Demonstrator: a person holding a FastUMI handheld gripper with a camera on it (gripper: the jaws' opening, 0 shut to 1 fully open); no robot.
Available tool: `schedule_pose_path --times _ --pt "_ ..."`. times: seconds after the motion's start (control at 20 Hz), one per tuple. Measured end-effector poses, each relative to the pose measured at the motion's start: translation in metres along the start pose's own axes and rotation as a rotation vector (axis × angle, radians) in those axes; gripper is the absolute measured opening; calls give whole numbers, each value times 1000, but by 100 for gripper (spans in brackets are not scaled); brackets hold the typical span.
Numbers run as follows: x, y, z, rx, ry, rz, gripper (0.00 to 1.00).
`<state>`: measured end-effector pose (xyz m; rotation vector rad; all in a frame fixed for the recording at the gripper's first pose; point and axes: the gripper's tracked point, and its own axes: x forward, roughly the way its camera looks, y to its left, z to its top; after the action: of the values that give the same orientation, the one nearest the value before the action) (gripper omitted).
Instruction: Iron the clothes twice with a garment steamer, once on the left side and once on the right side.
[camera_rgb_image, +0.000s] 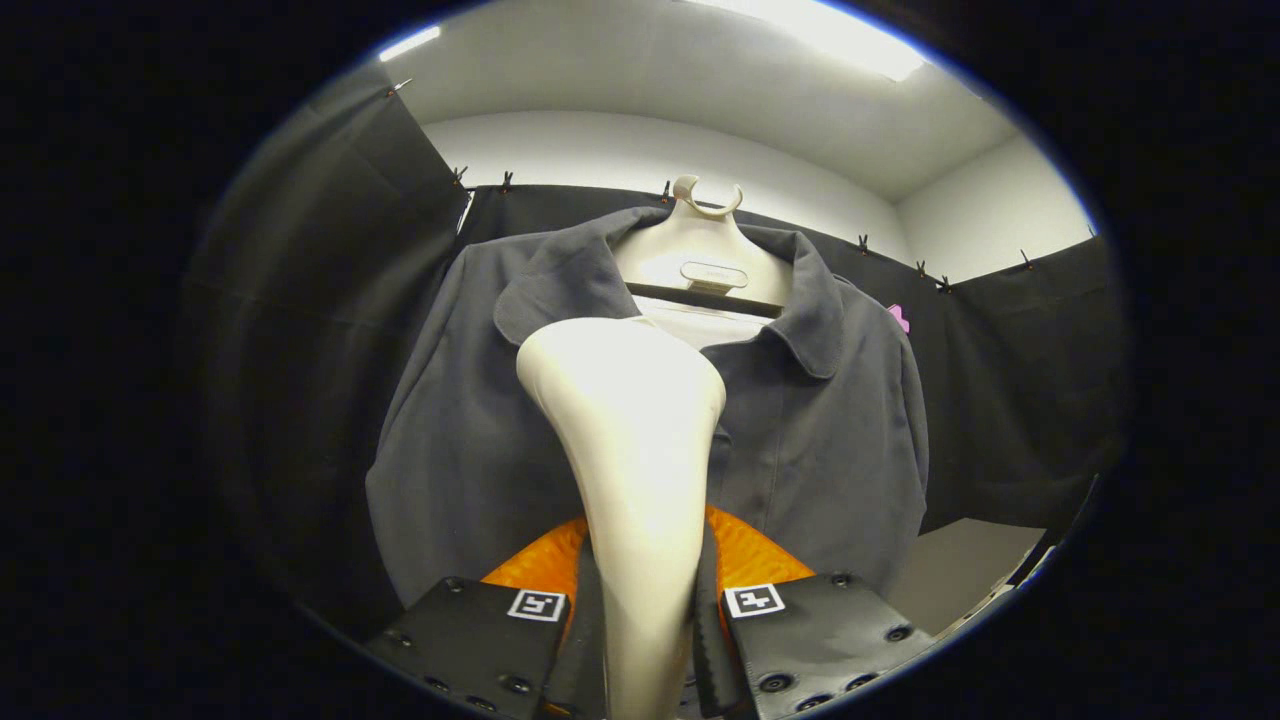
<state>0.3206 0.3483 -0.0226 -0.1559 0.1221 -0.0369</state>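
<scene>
Garment steamer (630, 440) raised to the jacket's (820, 440) chest.
Gripper (645, 630) fingers clamp its handle; a pass looks underway, needing steady travel along one side.

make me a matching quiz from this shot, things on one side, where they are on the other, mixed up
Things:
1. steamer
2. jacket
3. hanger
4. gripper

Places:
A. inside the jacket's collar, hook on top
B. hung against the black cloth wall, beyond the steamer
C. handle clamped between the two fingers, head raised toward the jacket's front
D. nearest the camera, fingers shut on the steamer's handle

Pairs: 1-C, 2-B, 3-A, 4-D
</scene>
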Motion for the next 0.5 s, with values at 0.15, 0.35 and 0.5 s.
schedule_pose_path --times 0.15,0.35,0.5 --pt "-6 1 0 6 4 16 44" --pt "-11 6 -4 7 19 39 44" --pt "-15 13 -13 -11 32 55 44"
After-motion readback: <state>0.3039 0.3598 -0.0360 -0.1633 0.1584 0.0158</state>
